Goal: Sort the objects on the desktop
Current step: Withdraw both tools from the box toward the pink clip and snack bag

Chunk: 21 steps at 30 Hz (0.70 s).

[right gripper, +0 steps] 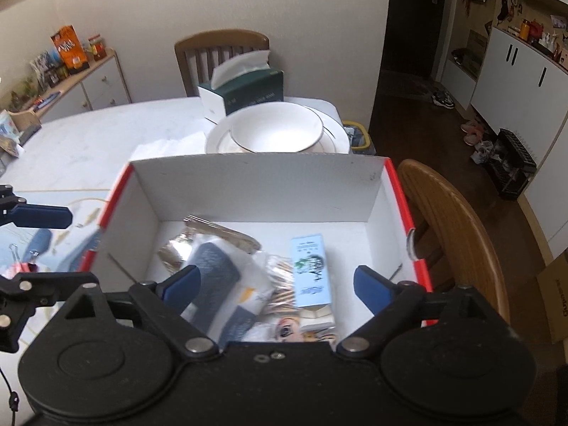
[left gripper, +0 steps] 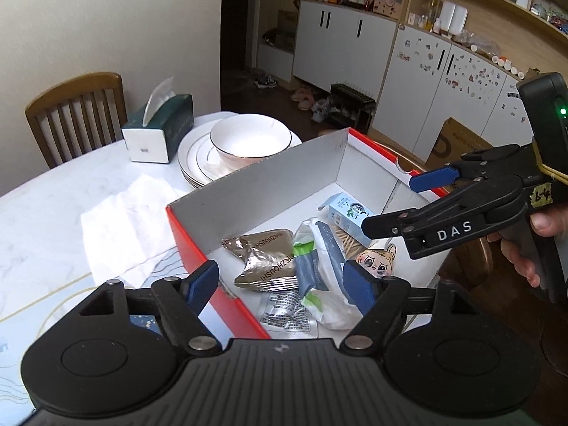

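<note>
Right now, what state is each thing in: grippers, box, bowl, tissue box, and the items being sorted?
Left gripper: open, holding nothing, above the box.
Right gripper: open, holding nothing, above the box.
Red box: lid off, partly filled.
Blue carton: lying flat in the box.
Foil packets: lying loose in the box.
Bowl: upright, empty, on stacked plates.
Tissue box: open, a tissue sticking out.

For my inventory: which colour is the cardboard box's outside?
Red outside, white inside; left wrist view shows it best.
</note>
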Each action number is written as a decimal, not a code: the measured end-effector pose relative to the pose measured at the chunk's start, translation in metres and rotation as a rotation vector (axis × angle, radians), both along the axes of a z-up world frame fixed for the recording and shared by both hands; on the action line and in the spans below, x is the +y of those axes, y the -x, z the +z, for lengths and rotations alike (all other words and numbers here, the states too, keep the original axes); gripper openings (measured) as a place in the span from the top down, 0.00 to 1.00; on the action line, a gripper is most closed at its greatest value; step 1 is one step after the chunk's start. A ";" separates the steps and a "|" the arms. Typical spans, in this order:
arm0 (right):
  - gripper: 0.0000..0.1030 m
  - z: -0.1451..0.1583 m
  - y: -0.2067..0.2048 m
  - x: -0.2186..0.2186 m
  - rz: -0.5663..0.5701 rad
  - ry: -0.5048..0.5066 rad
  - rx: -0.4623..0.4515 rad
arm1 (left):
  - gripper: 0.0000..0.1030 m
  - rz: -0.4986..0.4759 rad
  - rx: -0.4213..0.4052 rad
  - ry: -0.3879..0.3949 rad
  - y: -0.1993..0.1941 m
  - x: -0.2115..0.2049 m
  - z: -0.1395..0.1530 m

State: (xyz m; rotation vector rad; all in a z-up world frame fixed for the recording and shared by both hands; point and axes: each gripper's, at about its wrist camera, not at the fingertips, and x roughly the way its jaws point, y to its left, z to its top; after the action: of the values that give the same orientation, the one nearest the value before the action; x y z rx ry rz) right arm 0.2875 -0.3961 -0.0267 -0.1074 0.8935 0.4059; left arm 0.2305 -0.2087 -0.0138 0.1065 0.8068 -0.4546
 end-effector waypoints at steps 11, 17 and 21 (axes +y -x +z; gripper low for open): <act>0.06 0.018 0.034 0.019 -0.018 -0.063 -0.024 | 0.15 0.014 -0.031 0.018 0.022 0.034 0.014; 0.05 0.026 0.052 0.036 -0.027 -0.070 -0.054 | 0.10 0.039 -0.054 0.033 0.036 0.059 0.023; 0.04 0.028 0.063 0.049 -0.034 -0.060 -0.083 | 0.00 0.064 -0.076 0.029 0.044 0.076 0.028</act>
State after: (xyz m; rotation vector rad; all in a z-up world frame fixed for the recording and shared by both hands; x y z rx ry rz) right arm 0.2242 -0.3466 0.0011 -0.0536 0.7999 0.3932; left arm 0.1865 -0.1326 0.0142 0.0708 0.7270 -0.3997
